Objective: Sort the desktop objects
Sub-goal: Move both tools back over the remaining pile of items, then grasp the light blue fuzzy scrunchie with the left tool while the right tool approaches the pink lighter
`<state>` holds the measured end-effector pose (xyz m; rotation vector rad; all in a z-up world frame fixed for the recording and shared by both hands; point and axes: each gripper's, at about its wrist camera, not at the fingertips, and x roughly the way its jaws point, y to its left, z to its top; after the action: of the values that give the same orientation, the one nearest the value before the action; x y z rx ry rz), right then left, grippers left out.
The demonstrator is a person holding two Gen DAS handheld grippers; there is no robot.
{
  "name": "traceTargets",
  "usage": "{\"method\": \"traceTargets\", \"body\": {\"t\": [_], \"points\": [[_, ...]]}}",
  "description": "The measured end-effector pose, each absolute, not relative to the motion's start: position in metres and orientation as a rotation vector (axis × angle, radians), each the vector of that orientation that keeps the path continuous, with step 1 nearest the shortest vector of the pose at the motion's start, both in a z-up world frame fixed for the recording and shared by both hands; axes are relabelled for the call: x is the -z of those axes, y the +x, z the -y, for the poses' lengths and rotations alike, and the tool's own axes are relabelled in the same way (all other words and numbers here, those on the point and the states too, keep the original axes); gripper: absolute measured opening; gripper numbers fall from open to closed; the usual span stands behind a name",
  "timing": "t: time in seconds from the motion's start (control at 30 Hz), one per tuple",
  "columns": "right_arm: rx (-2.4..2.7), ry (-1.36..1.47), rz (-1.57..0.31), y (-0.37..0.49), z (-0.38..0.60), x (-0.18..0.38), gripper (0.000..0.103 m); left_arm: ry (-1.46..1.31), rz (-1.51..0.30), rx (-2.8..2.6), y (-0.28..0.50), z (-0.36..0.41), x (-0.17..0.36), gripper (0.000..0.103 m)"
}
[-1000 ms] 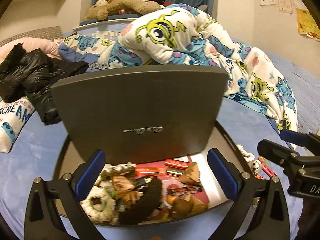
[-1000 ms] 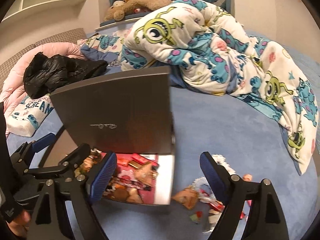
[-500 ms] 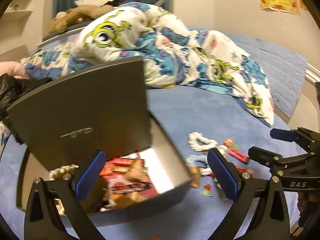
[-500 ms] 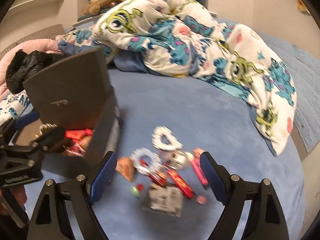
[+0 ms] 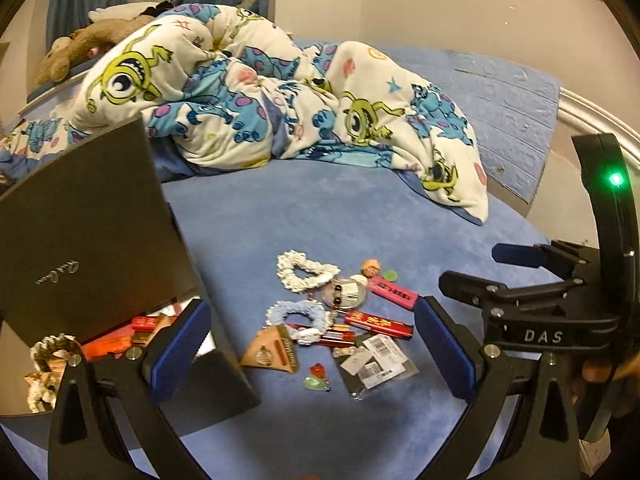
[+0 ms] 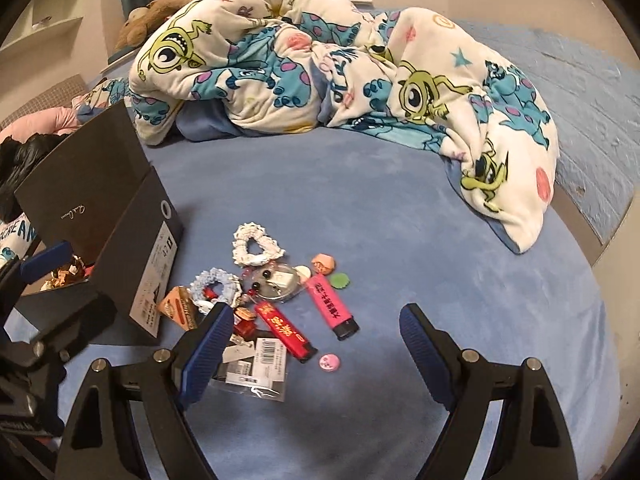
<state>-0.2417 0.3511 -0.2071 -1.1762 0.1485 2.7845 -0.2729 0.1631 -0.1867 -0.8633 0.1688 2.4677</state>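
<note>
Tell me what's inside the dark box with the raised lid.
The dark box holds red and orange packets and a cream scrunchie. Its raised lid and the left gripper cover the rest of what is inside.

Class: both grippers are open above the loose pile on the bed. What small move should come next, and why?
Probably lower the right gripper over the pink lighter and close. It lies at the pile's open edge, nothing on it, and the box is near.
</note>
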Motion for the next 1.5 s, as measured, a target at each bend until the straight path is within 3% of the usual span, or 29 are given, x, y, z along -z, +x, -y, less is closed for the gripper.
{"method": "traceTargets", "body": {"t": [0.33,0.47,0.63,0.73,0.87,1.07,1.1,1.2,1.23,1.3,1.43,1.5], "points": [[-2.782,-1.167,-0.148,-0.252,-0.371,0.230,0.087,-0.869,-0.162,-2.387,-0.292,-0.196,0.207,0.103],[-2.765,-1.169,-0.253,-0.259,-0.386,0.241,0.087,-0.896,-0.121,-2.367,-0.305,-0.207,0.220,0.103],[-2.765,-1.158,-0.335,-0.265,-0.402,0.249,0.087,-0.857,-0.295,-2.418,-0.305,-0.226,0.232,0.103],[-2.736,-1.159,-0.371,-0.267,-0.410,0.254,0.087,-0.858,-0.240,-2.340,-0.299,-0.236,0.235,0.103],[-2.712,-1.138,-0.430,-0.262,-0.425,0.256,0.087,-0.865,-0.340,-2.348,-0.297,-0.251,0.250,0.103],[-2.680,-1.125,-0.483,-0.260,-0.437,0.261,0.087,-0.996,-0.201,-2.371,-0.325,-0.236,0.283,0.101],[-2.678,-1.125,-0.489,-0.259,-0.438,0.262,0.087,-1.009,-0.206,-2.373,-0.328,-0.236,0.288,0.098],[-2.678,-1.117,-0.501,-0.258,-0.442,0.263,0.087,-1.027,-0.295,-2.393,-0.332,-0.239,0.299,0.070],[-2.675,-1.118,-0.510,-0.257,-0.444,0.264,0.087,-1.056,-0.311,-2.378,-0.334,-0.240,0.305,0.053],[-2.664,-1.123,-0.527,-0.257,-0.447,0.268,0.087,-1.051,-0.276,-2.374,-0.333,-0.237,0.310,0.048],[-2.676,-1.150,-0.514,-0.259,-0.444,0.273,0.087,-1.053,-0.300,-2.402,-0.334,-0.232,0.311,0.019],[-2.700,-1.158,-0.472,-0.261,-0.436,0.273,0.087,-1.058,-0.271,-2.390,-0.334,-0.228,0.309,0.018]]}}
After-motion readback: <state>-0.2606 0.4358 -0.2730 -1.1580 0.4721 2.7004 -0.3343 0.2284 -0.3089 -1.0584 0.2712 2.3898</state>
